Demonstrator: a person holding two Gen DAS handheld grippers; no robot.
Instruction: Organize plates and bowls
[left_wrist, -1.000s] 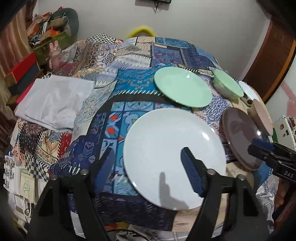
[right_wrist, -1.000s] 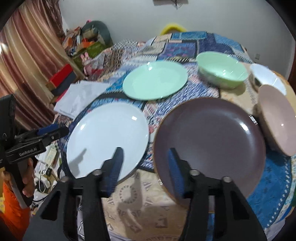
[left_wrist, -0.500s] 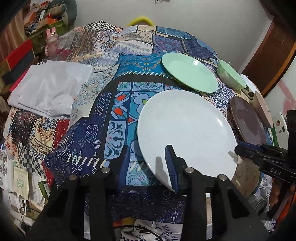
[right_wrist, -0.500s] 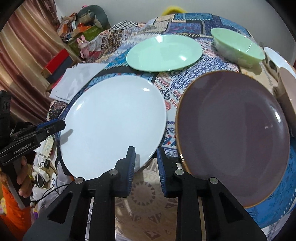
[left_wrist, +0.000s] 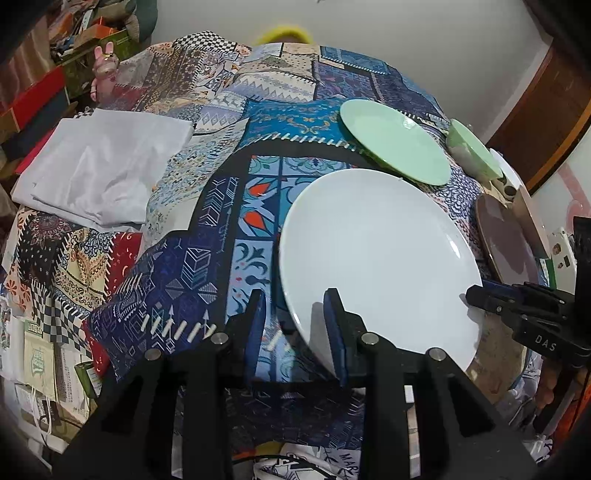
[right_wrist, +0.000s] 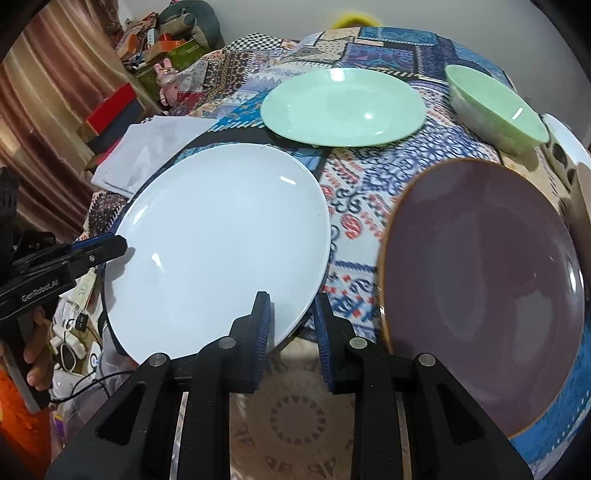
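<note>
A table (left_wrist: 207, 229) draped in a patchwork cloth of blue, red and cream panels carries everything. A folded white cloth (left_wrist: 99, 173) lies on its far left part.

Largest of the dishes is the white plate (left_wrist: 376, 254), near the front edge of the table, between the two claws. Just to its right lies the brown plate (right_wrist: 484, 254), dark with a lighter rim, apart from the white one with a strip of patterned cloth between them. Behind the white plate sits the green plate (right_wrist: 343, 107), close to its far rim. To the right of the green plate stands the green bowl (right_wrist: 495, 110), upright. At the far right edge, parts of a white dish (right_wrist: 565, 136) and a pinkish one (right_wrist: 585, 192) show, too cropped to tell more.

The left claw (left_wrist: 295, 325) straddles the near left rim of the white plate; its jaws have just been closing, one pad below the rim and one above it, and whether they press on it cannot be told. The right claw (right_wrist: 291, 325) straddles the near right rim of the same plate with its jaws drawn close around the edge, seemingly clamped on it.
</note>
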